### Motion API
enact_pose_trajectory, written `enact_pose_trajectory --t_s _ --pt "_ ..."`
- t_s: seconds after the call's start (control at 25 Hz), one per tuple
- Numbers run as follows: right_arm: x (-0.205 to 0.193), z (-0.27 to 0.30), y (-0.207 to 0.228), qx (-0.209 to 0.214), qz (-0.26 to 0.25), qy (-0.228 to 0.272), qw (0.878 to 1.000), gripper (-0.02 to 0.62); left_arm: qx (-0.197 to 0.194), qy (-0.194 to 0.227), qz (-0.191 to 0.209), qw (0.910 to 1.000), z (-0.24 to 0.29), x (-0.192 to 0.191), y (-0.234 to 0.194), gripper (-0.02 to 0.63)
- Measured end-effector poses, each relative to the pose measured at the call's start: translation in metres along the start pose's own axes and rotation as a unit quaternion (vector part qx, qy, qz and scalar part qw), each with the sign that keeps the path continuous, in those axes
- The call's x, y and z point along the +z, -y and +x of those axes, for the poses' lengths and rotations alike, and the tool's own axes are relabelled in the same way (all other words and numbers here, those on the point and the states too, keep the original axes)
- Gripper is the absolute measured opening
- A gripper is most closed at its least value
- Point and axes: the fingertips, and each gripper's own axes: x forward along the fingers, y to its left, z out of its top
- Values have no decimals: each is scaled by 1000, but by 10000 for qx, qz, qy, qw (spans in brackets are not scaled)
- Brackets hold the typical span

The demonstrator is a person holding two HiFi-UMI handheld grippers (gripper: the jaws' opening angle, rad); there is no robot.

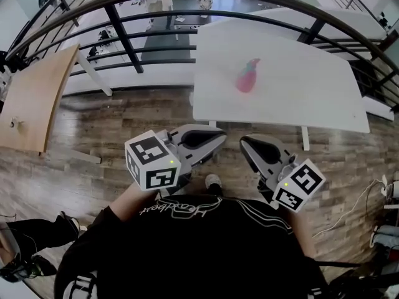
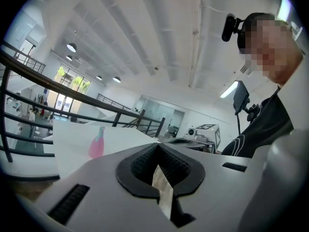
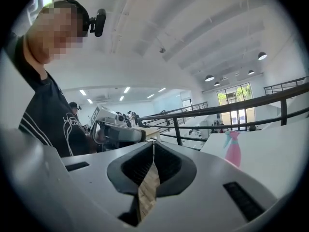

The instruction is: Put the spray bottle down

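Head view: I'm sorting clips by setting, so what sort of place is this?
Probably a mezzanine in an open office or lab: a black railing overlooks desks on a lower level, and a white table bearing a pink spray bottle stands on wood-plank floor.

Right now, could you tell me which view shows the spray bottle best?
The right gripper view: the spray bottle stands upright, side-on, its pale head distinct. The left gripper view shows it smaller; the head view shows only a blurred pink shape.

White table (image 1: 299,86), black curved railing (image 1: 124,39) behind, wooden tabletop (image 1: 34,98) at left, plank floor (image 1: 124,123) below.
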Motion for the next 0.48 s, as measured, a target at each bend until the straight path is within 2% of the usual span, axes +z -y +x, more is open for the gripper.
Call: enact_pose_trajectory --t_s 0.48 --pt "-14 -24 -58 -39 -30 20 10000 17 -179 83 46 9998 -27 -22 58 8"
